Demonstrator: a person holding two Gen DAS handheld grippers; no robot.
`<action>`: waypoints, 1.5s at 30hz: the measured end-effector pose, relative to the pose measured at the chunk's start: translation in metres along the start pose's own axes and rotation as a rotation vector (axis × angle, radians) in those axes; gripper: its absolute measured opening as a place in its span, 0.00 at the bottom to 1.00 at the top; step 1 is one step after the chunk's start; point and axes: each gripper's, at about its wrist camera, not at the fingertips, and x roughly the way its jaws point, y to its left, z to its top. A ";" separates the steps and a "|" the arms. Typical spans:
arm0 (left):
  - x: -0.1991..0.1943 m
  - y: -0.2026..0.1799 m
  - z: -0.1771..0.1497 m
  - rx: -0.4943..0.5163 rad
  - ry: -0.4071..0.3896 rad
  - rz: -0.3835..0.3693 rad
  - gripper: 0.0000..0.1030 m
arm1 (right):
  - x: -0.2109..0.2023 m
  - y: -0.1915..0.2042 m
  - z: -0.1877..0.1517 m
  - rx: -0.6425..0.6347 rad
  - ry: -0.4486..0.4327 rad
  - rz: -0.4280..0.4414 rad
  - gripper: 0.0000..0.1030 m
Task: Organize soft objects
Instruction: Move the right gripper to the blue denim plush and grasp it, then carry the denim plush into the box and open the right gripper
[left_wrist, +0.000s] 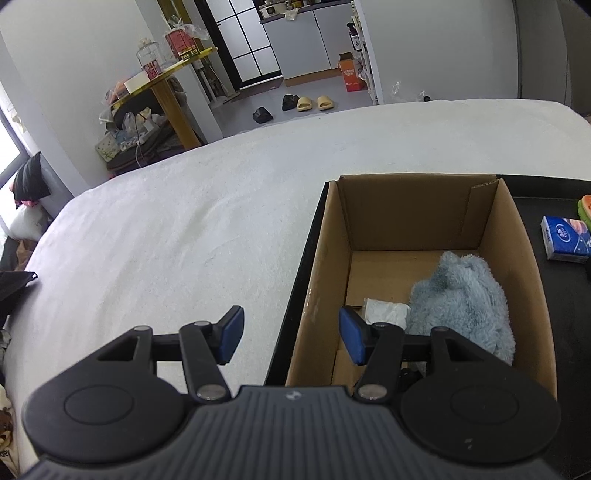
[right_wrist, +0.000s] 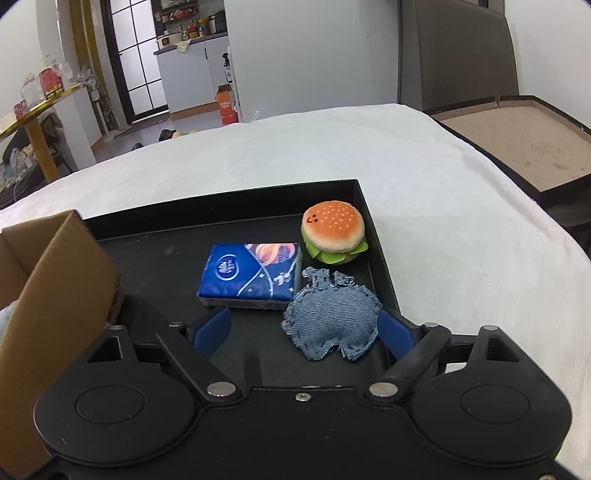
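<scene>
A cardboard box (left_wrist: 517, 236) stands on a black tray (left_wrist: 299, 280) on the white bed. Inside it lie a fluffy light-blue cloth (left_wrist: 461, 302) and a white crumpled tissue (left_wrist: 384, 310). My left gripper (left_wrist: 291, 336) is open and empty, above the box's left wall. In the right wrist view the tray (right_wrist: 184, 229) holds a blue tissue pack (right_wrist: 251, 273), a plush burger (right_wrist: 334, 230) and a denim pouch (right_wrist: 332, 319). My right gripper (right_wrist: 303, 328) is open, its fingers either side of the denim pouch, the right pad close to it.
The box's corner (right_wrist: 59, 277) shows at the left of the right wrist view. The white bed cover (left_wrist: 166, 229) spreads around the tray. A brown board with a dark frame (right_wrist: 517, 144) lies at the right. A gold shelf with clutter (left_wrist: 162, 96) stands beyond the bed.
</scene>
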 end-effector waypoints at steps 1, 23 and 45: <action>0.001 -0.002 0.000 0.005 0.002 0.003 0.54 | 0.001 -0.001 0.000 0.003 0.001 0.002 0.84; 0.006 0.000 0.001 -0.014 0.018 0.024 0.59 | 0.011 -0.003 -0.003 -0.046 0.022 -0.069 0.31; -0.018 0.016 -0.008 -0.042 -0.062 -0.038 1.00 | -0.065 0.016 -0.001 -0.045 -0.010 0.008 0.20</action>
